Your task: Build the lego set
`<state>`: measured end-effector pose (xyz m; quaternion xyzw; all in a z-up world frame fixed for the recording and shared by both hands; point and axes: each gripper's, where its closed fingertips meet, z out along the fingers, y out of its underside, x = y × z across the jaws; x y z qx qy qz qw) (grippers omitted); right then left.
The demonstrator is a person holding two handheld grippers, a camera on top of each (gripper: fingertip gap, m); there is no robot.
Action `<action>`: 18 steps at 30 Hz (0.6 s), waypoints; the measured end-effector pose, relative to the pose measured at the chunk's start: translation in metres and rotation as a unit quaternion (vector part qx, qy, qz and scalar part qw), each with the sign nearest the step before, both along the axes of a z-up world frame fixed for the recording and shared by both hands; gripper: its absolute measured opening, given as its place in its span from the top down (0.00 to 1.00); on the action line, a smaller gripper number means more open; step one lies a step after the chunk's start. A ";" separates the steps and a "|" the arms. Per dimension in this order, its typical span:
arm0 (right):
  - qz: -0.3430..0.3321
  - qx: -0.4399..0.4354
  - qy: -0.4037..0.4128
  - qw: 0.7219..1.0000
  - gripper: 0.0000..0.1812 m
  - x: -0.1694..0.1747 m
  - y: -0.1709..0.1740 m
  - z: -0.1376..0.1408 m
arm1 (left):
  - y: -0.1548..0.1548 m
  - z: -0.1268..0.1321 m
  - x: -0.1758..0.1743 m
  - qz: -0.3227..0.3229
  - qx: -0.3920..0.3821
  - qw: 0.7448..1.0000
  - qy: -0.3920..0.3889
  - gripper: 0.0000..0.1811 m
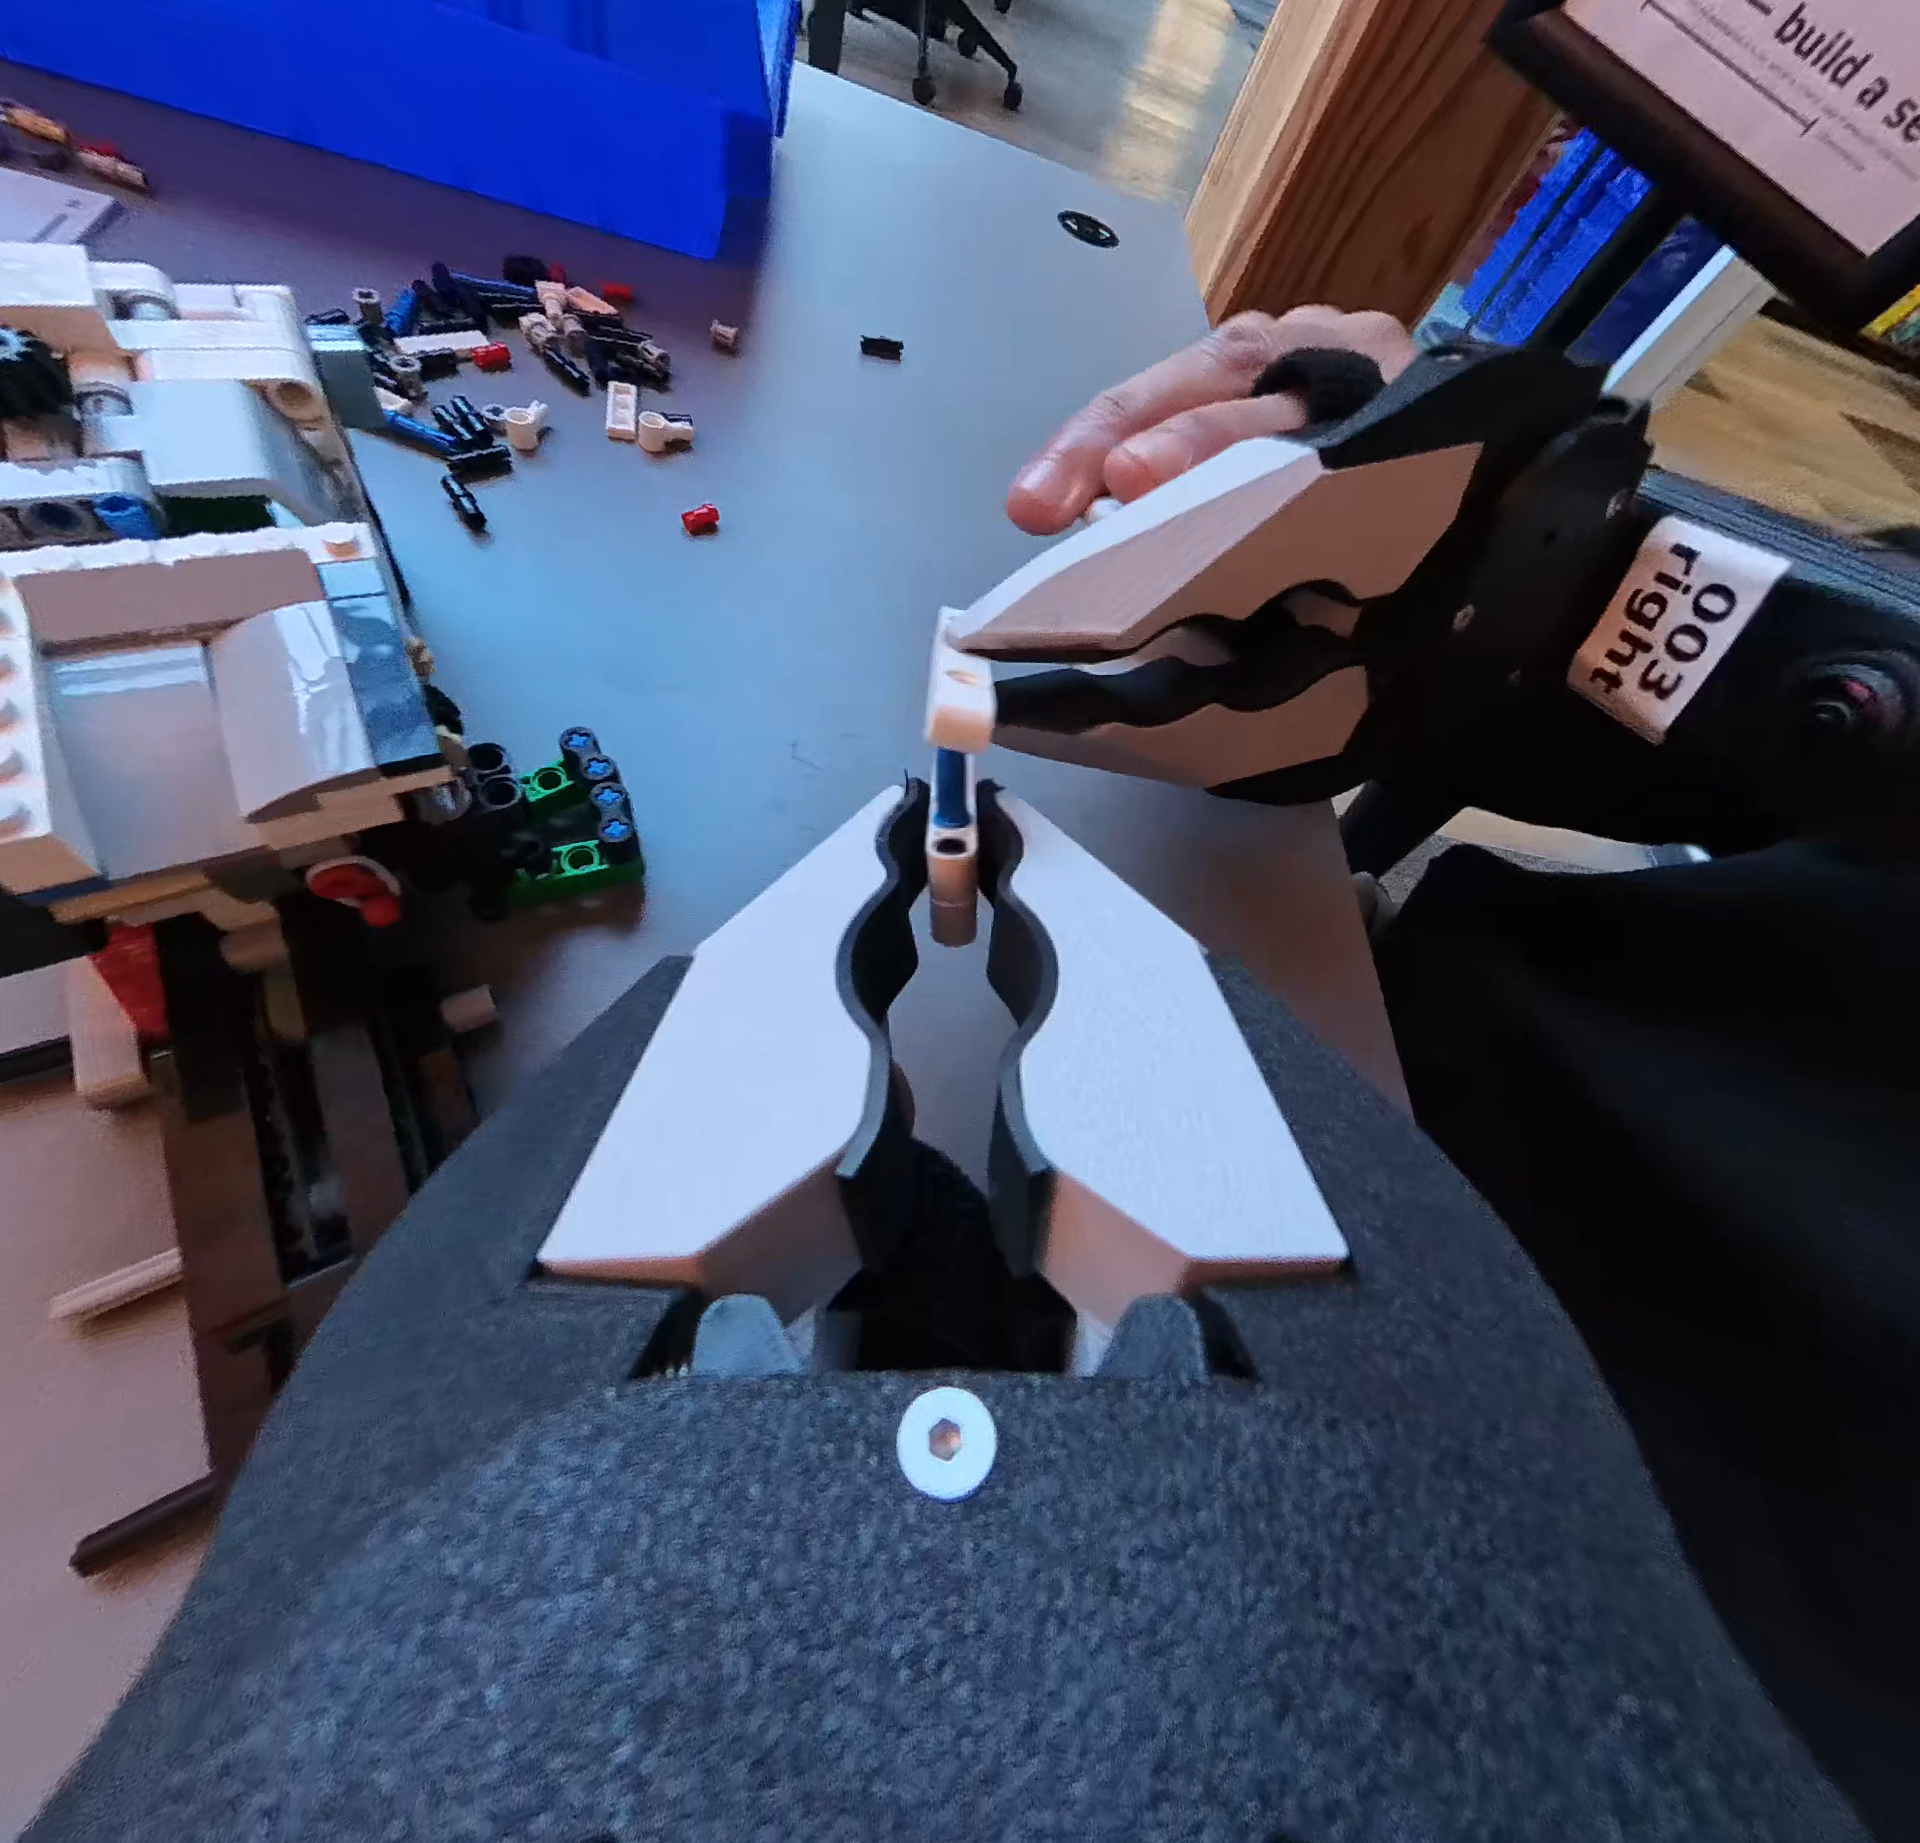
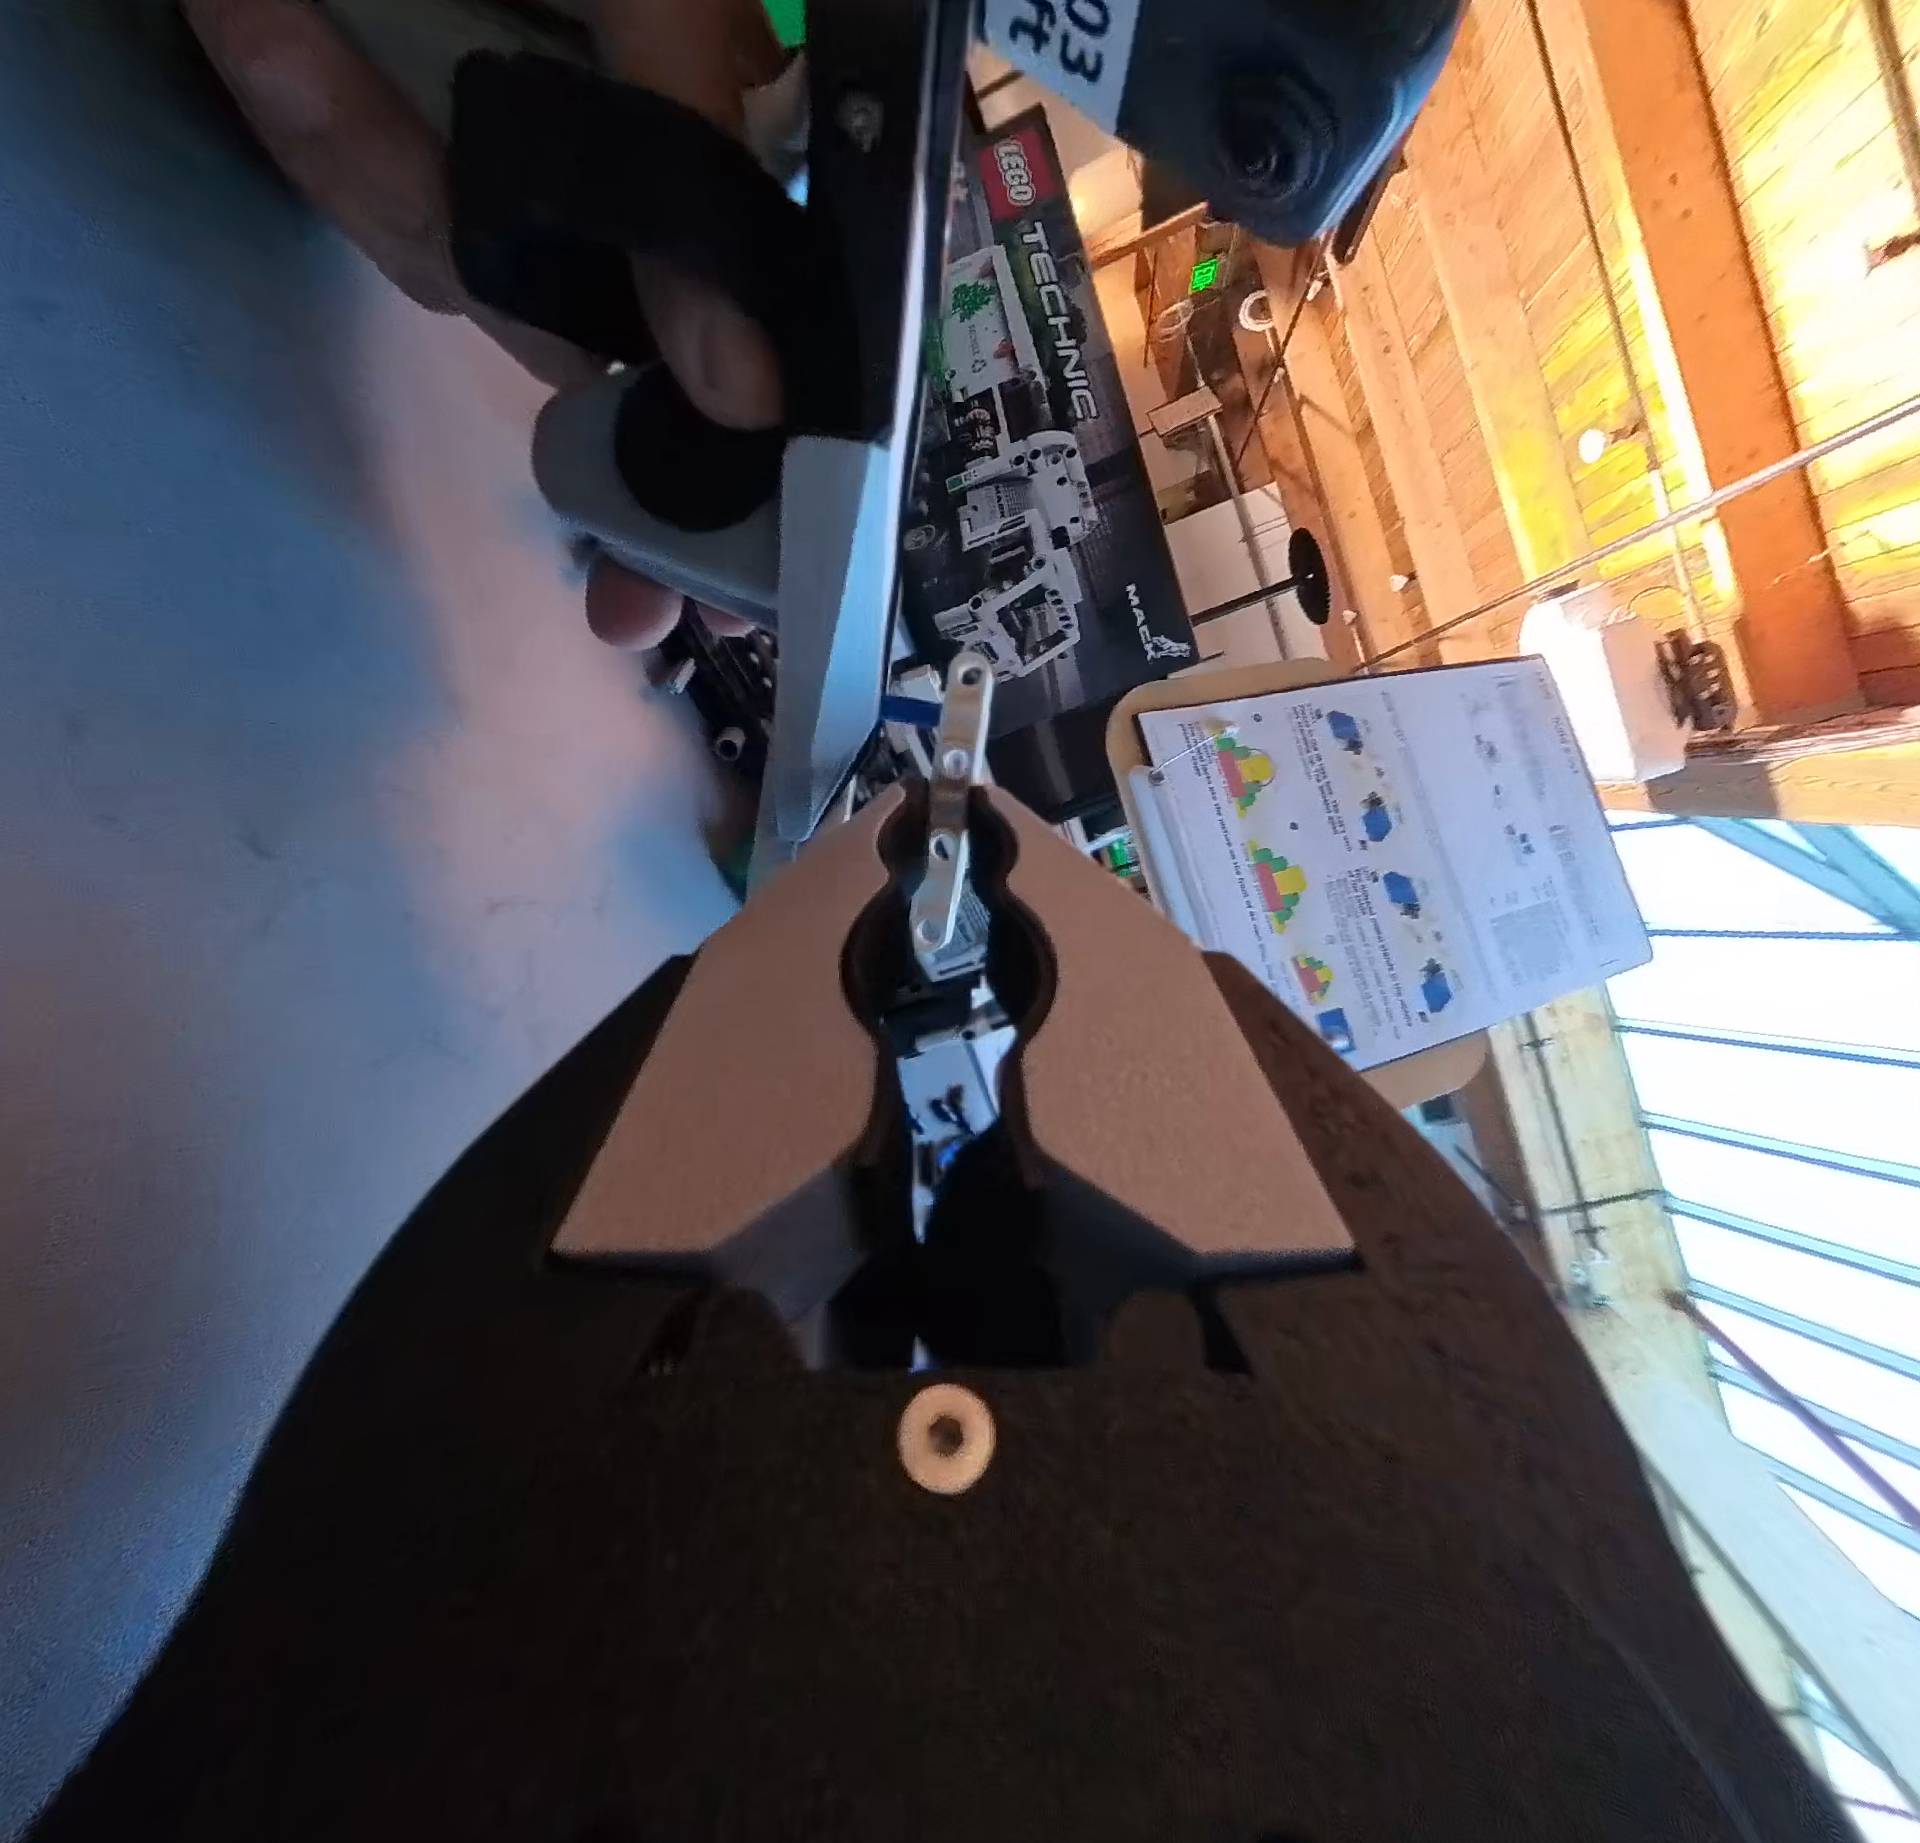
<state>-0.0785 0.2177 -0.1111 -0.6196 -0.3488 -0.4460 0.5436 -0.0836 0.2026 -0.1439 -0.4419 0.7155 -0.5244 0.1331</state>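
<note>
The left gripper [image 1: 951,806] is clamped near its fingertips on a small tan bush [image 1: 953,884] with a blue pin [image 1: 951,787] projecting forward out of it, held up off the grey table [image 1: 831,598]. Just ahead of those tips, the right gripper [image 1: 987,687] comes in from the right and pinches a thin white beam [image 1: 958,692] by one end, its free end sitting directly on the tip of the blue pin; the right wrist view shows the same white beam [image 2: 954,817] running lengthwise between that gripper's closed fingers, with several holes showing along it. These parts look light, rigid and smooth, so they should slide or twist in a loose grip rather than bend; the thin beam is best held across its flat faces close to the hole being mated, and the bush across its round body, leaving the pin free. The likely step is pressing the pin into a beam hole, which would need both parts kept square. Off to the left of the left gripper sit the partly built white model [image 1: 187,650], a green and black subassembly [image 1: 577,827] and scattered loose pieces [image 1: 540,359], with a blue bin [image 1: 468,58] beyond.
</note>
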 end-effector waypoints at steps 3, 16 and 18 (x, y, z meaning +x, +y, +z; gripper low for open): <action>-0.004 -0.010 -0.016 1.000 0.97 0.001 0.000 -0.005 | -0.003 -0.004 -0.001 -0.006 0.016 1.000 0.005 0.96; 0.016 -0.036 -0.024 0.999 0.97 -0.007 -0.001 -0.016 | 0.004 -0.019 0.001 0.003 0.153 0.988 -0.038 0.97; 0.018 -0.032 -0.030 0.999 0.97 -0.010 -0.002 -0.014 | 0.003 -0.017 0.000 -0.002 0.145 0.989 -0.040 0.97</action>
